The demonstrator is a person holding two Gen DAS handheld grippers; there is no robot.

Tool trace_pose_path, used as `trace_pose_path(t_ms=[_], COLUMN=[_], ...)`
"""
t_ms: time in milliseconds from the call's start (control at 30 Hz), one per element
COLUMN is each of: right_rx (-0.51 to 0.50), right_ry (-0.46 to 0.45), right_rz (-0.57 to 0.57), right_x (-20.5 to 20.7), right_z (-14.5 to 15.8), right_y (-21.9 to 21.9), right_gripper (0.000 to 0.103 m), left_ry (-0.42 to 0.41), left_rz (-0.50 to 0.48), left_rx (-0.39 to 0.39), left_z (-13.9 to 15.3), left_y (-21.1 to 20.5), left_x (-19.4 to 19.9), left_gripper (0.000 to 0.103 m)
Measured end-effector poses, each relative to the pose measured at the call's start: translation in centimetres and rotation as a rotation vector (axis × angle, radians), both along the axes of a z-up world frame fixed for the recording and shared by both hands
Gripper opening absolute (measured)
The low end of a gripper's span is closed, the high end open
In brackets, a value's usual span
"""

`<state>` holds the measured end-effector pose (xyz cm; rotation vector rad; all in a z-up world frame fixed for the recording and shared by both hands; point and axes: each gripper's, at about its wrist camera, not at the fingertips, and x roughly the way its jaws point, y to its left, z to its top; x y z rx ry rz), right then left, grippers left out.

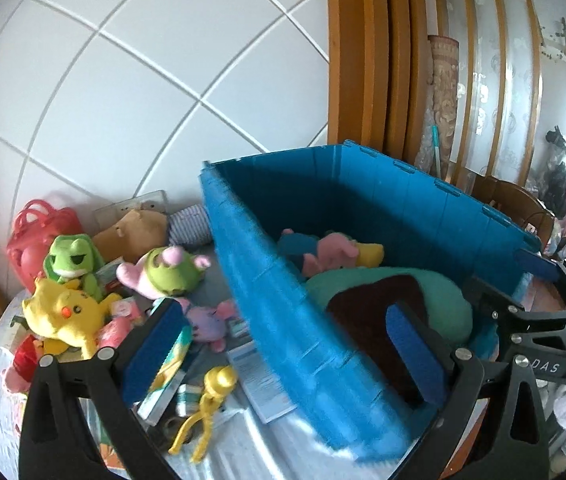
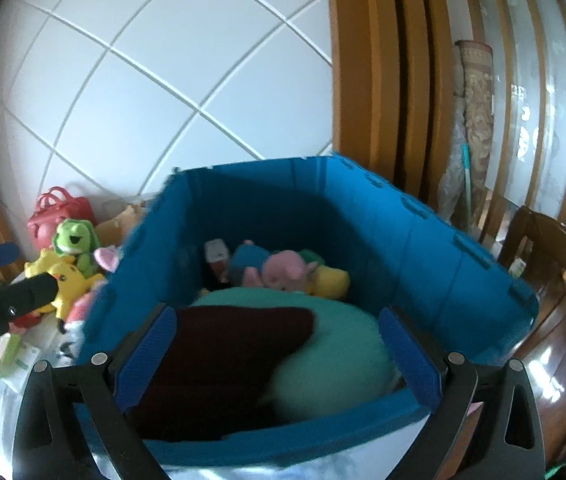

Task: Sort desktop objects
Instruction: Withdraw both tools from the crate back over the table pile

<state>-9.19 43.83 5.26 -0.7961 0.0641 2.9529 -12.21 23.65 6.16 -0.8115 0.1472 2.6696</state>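
Note:
A blue plastic bin (image 1: 271,292) (image 2: 443,256) stands on the table. Inside it lie a big teal plush with a dark maroon patch (image 1: 387,304) (image 2: 323,344), a pink plush (image 2: 283,268) and a yellow one (image 2: 331,280). Left of the bin is a heap: a yellow plush (image 1: 59,312), a green frog plush (image 1: 71,256), a pink-and-green plush (image 1: 167,272), a purple plush (image 1: 207,320), a gold figure (image 1: 211,404) and small boxes. My left gripper (image 1: 283,356) is open and empty, straddling the bin's left wall. My right gripper (image 2: 279,356) is open and empty above the teal plush.
A red bag (image 1: 39,232) and a brown plush (image 1: 131,228) sit by the tiled wall behind the heap. A wooden chair (image 2: 551,248) stands to the right of the bin. The table wears a pale cloth (image 1: 243,448). A booklet (image 1: 259,380) lies against the bin.

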Motion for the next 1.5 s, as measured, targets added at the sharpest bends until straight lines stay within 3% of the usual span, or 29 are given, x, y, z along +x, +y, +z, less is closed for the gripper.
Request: trace_pose_path(t_ms=[267, 567, 833, 1267, 1500], right_rx=[0.014, 0.032, 0.033, -0.001, -0.006], right_ry=[0.053, -0.001, -0.033, -0.180, -0.184], right_rz=[-0.039, -0.046, 0.050, 0.221, 0.276], right_x=[5.4, 8.5, 8.3, 6.0, 4.4], right_z=[0.4, -2.4, -5.0, -10.3, -10.7], right_y=[-9.6, -18.2, -22.1, -24.5, -27.6], right_gripper=[0.103, 0.103, 0.103, 0.103, 0.103], left_ry=[-0.046, -0.119, -0.139, -0.249, -0.276], left_rz=[-0.036, -0.037, 0.083, 0.352, 0.454], left_rx=[0.023, 0.033, 0.040, -0.005, 0.001], left_z=[-2.6, -6.0, -7.6, -11.5, -12.8], left_y=[-9.1, -15.8, -20.1, -27.1, -33.6], left_x=[3.3, 5.1, 5.9, 7.8, 7.5], left_gripper=[0.103, 0.103, 0.103, 0.103, 0.103])
